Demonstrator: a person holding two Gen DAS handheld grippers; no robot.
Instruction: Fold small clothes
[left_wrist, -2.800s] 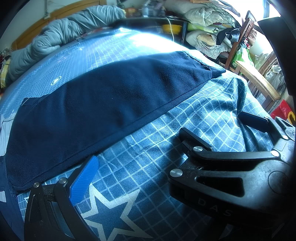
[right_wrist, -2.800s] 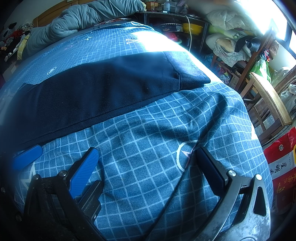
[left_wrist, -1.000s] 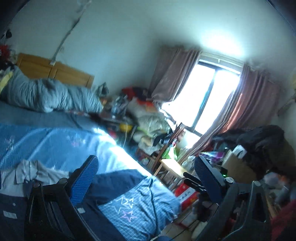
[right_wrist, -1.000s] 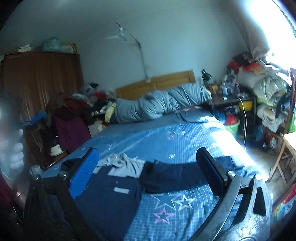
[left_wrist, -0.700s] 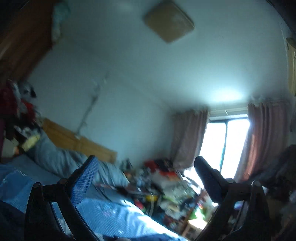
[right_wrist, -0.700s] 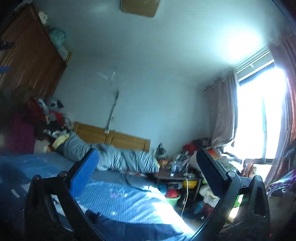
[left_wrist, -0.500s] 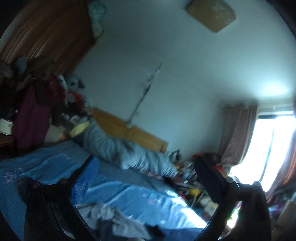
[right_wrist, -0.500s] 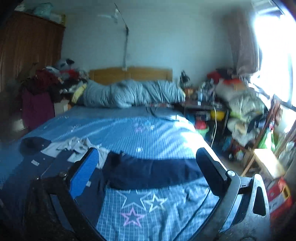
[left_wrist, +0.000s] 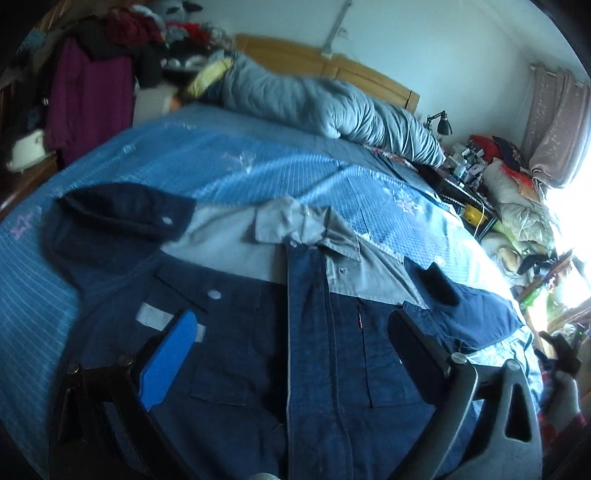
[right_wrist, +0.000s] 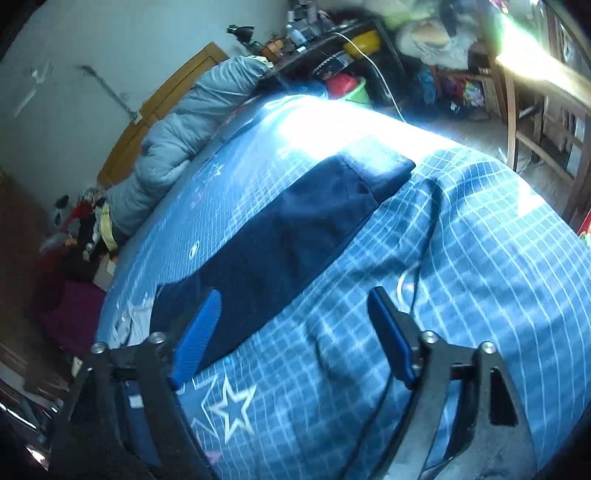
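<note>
While fingers gape | shirt (left_wrist: 310, 332) flat | sleeve (right_wrist: 295, 236) edge beside right gripper (right_wrist: 291, 336)

Daylight only, from the blown-out window (left_wrist: 576, 236) at right edge of left view. Right view: hard white glare patch on the blue grid-patterned bedsheet (right_wrist: 480, 258), clipping detail. Rest dim, blue cast. Dark navy and grey shirt (left_wrist: 295, 314) underexposed, slightly motion-blurred. Heavy fisheye bending, black vignette corners in both.
</note>
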